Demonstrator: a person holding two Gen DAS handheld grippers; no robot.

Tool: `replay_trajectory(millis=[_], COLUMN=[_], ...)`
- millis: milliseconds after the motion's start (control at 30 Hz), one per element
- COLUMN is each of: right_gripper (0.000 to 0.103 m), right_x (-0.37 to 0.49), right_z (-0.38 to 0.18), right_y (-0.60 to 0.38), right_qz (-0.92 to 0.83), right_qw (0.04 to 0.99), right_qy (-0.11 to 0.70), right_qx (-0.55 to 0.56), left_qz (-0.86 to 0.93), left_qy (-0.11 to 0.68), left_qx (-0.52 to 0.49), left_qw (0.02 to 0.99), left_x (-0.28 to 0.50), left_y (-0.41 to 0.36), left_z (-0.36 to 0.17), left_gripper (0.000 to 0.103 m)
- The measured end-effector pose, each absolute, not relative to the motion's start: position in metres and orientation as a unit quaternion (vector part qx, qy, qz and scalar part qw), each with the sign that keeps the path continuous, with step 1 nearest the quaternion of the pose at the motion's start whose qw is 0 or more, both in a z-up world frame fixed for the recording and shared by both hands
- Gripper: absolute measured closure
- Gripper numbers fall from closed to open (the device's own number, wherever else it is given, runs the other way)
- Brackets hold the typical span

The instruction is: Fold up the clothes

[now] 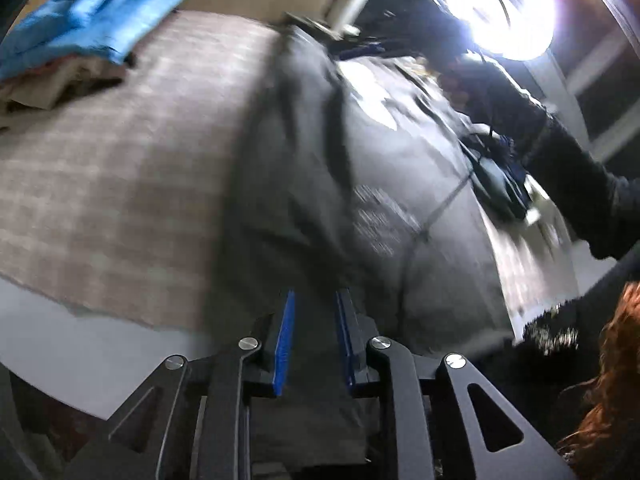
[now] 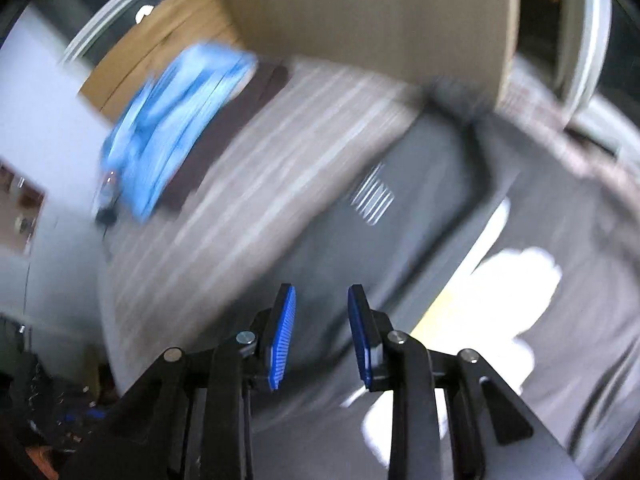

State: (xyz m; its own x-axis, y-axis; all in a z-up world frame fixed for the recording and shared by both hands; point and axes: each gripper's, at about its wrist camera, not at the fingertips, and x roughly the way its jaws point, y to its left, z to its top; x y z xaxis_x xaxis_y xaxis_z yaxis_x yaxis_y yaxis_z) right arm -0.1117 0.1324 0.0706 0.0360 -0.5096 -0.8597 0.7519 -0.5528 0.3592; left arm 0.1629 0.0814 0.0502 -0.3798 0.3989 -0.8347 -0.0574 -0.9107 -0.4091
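Note:
A dark grey garment (image 1: 320, 160) with a white print lies spread on a checked beige cover (image 1: 120, 160). Its near edge runs in between the blue pads of my left gripper (image 1: 314, 300), which is shut on the cloth. My right gripper (image 2: 322, 296) hovers open over the same grey garment (image 2: 400, 240), with nothing between its fingers. In the left wrist view the right gripper (image 1: 496, 188) shows as a dark blurred shape over the garment's far side, held by a dark sleeve (image 1: 560, 152). Both views are motion-blurred.
A pile of clothes topped by a blue garment (image 1: 92, 12) sits at the cover's far corner, also blue garment (image 2: 180, 120) in the right view. A bright ring lamp (image 1: 504, 4) glares behind. Reddish hair (image 1: 612, 380) shows at the right edge. The striped cover (image 2: 260, 180) ends at a pale floor.

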Motion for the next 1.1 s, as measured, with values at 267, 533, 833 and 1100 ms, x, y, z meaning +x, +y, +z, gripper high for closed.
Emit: replay_trajectory(millis=[267, 533, 833, 1100], right_gripper=[0.102, 0.065, 0.065, 0.065], right_x=[-0.09, -0.008, 0.175, 0.225], right_z=[0.041, 0.122, 0.067, 0.078], right_y=[0.154, 0.228, 0.285, 0.273], right_qz=[-0.718, -0.735, -0.672, -0.589], right_qw=[0.377, 0.407, 0.426, 0.489], right_qy=[0.151, 0.018, -0.003, -0.075], right_qx=[0.565, 0.541, 0.606, 0.639], left_qz=[0.786, 0.805, 0.834, 0.838], left_qy=[-0.125, -0.152, -0.145, -0.101], left_qx=[-0.589, -0.568, -0.525, -0.515], left_qw=[0.142, 0.084, 0.086, 0.148], left_x=[0.246, 0.307, 0.258, 0.31], left_y=[0.092, 0.056, 0.053, 0.088], left_z=[0.017, 0.03, 0.034, 0.071], left_gripper=[0.078, 0.072, 0.064, 0.062])
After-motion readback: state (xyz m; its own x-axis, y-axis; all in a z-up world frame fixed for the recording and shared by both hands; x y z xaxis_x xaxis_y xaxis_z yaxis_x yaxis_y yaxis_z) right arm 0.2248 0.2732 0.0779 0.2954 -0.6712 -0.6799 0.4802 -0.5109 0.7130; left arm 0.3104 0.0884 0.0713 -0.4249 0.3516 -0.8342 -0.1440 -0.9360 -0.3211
